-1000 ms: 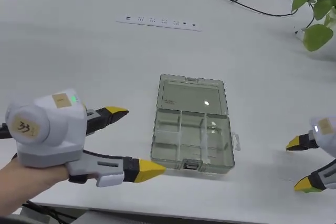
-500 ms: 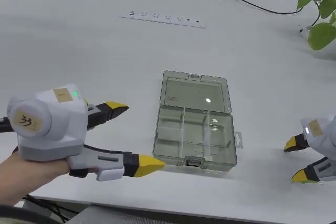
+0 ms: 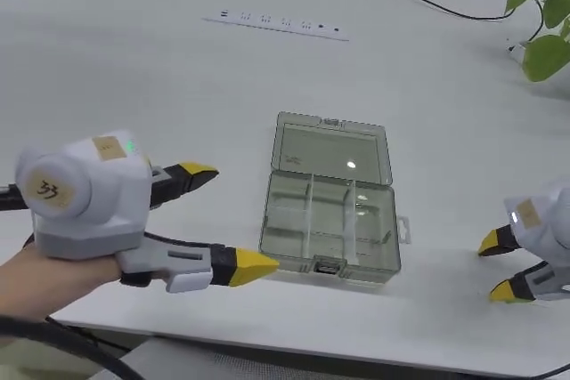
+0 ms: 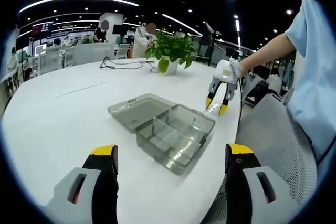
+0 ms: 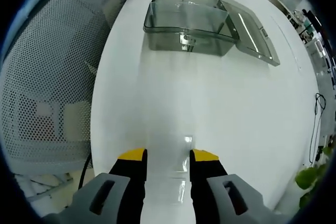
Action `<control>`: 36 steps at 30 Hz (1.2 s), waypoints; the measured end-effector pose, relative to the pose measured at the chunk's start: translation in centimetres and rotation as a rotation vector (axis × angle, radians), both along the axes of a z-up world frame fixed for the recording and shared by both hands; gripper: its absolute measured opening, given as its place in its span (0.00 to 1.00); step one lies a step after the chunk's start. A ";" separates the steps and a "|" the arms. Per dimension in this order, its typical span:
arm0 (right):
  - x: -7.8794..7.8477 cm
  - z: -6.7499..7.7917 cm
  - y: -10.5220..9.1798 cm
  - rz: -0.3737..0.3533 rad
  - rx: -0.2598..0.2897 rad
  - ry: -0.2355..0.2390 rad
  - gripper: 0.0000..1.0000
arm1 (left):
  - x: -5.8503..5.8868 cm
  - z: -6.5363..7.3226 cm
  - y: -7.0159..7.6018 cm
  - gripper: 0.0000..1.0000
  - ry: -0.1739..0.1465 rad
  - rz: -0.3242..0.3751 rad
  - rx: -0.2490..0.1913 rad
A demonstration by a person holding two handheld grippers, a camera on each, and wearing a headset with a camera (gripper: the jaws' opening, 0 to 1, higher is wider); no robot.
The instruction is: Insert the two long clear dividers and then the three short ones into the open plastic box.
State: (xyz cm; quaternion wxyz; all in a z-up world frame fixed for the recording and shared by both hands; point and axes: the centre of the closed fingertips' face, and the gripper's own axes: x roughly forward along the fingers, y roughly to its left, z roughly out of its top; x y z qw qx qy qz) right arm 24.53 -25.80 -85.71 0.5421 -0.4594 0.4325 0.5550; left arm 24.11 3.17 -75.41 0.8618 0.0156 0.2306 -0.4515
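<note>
Two tongs hover above the white office table [image 3: 134, 86]: left tongs [image 3: 233, 218] spread wide, right tongs [image 3: 496, 264] slightly parted.

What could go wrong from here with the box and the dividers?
1. The plastic box sits close to the table's near edge. The left gripper is open just beside it, and a nudge could slide the box off.
2. The dividers in the box are clear and hard to make out, so one only half seated might go unnoticed.
3. The right gripper hangs low over the table and might scrape it.
</note>
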 end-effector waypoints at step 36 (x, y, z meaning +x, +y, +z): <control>3.4 11.8 15.4 0.043 0.304 -0.298 0.32 | 4.3 1.4 -1.6 0.62 0.210 0.120 -0.145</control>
